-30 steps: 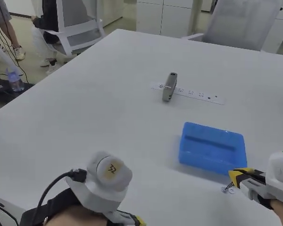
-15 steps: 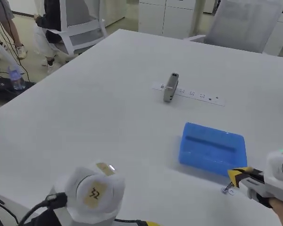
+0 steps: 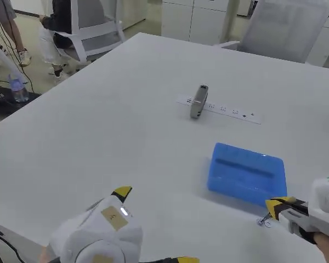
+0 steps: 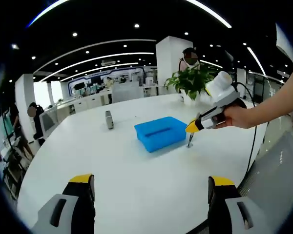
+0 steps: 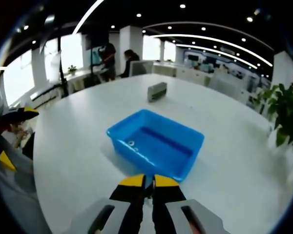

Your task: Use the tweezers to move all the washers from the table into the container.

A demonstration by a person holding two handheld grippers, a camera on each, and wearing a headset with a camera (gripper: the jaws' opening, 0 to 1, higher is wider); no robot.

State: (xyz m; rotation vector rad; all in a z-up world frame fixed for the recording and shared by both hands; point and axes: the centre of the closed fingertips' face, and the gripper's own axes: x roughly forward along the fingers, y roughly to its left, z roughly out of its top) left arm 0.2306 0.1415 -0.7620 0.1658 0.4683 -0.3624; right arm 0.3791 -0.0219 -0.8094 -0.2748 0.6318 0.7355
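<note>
Nearest, low on the left: left claw [image 4: 150,179], jaws spread wide, gripping nothing, hanging over bare white counter [image 4: 136,170].

On the other side: right claw [image 5: 149,179], yellow tips squeezed together on the tweezers [image 4: 190,139]. Seen from the left claw: tweezers sticking straight down out of the right claw, points touching the counter or very close to touching; hard to tell which. Right under the right claw's tips, in the head view: a few tiny shiny specks, likely washers [image 3: 265,221]. Too small to count.

Just ahead of the right claw: the blue container [image 5: 161,146], sitting flat on the counter. Inside, toward the left wall from the right claw's side: one small washer [image 5: 131,143] lying on the blue floor.

Far ahead of both claws, well past the container: a small grey box [image 3: 198,101] standing at the end of a white power strip [image 3: 230,111]. Farther again, beyond the counter's edge: a pale office chair [image 3: 296,24].

Step in hand, at a guess: picking the next washer off the counter with the tweezers. One in the container, some left to move.

Next move, most likely: pinch one washer, lift, carry the short way forward over the blue rim, then let go. Calls for a soft, steady squeeze and a slow lift; with a crooked pinch, could flick the tiny ring away across the counter. No work for the left claw yet.
</note>
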